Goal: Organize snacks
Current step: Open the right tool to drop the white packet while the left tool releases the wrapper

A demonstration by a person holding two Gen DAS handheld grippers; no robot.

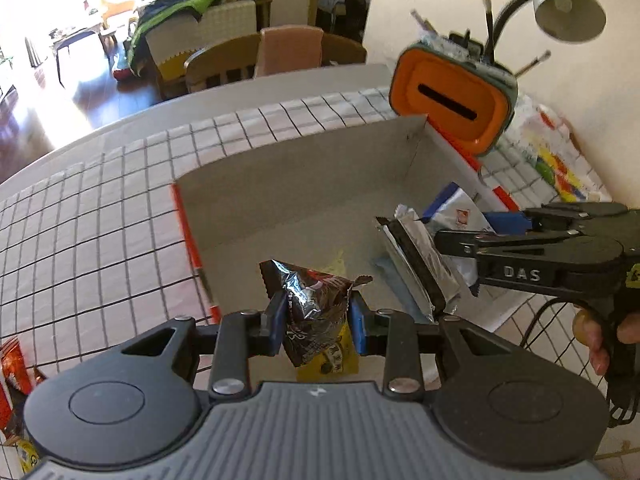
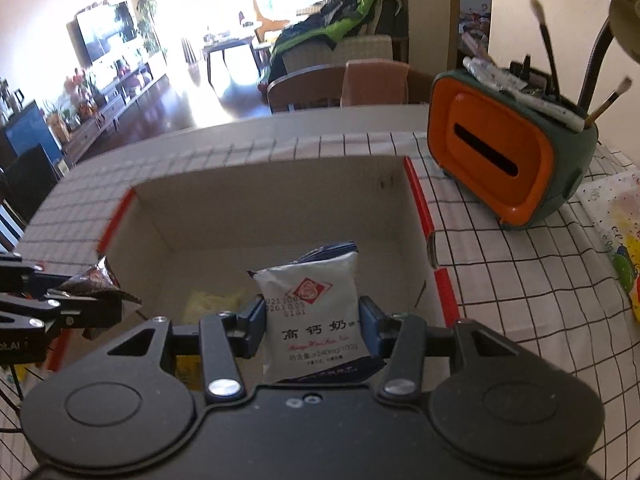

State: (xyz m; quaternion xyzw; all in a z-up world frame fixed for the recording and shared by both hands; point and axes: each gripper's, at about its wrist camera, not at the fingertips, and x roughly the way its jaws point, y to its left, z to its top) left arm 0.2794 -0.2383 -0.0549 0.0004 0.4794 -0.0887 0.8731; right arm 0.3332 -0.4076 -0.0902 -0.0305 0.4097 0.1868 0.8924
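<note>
While a white tablecloth with a thin black grid [image 2: 520, 280] covers the table, an open cardboard box with red edges [image 2: 280, 200] sits on it, beside an orange-and-green brush holder [image 2: 500, 160]. Over the box, the left gripper [image 1: 316, 316] is clamped on a crinkled dark foil snack packet [image 1: 312, 300], and the right gripper [image 2: 312, 320] pinches a white milk-candy pouch with a red diamond logo [image 2: 312, 304]. Behind lie wooden chairs [image 2: 304, 88] and a sunlit living room with a television [image 2: 104, 28].
</note>
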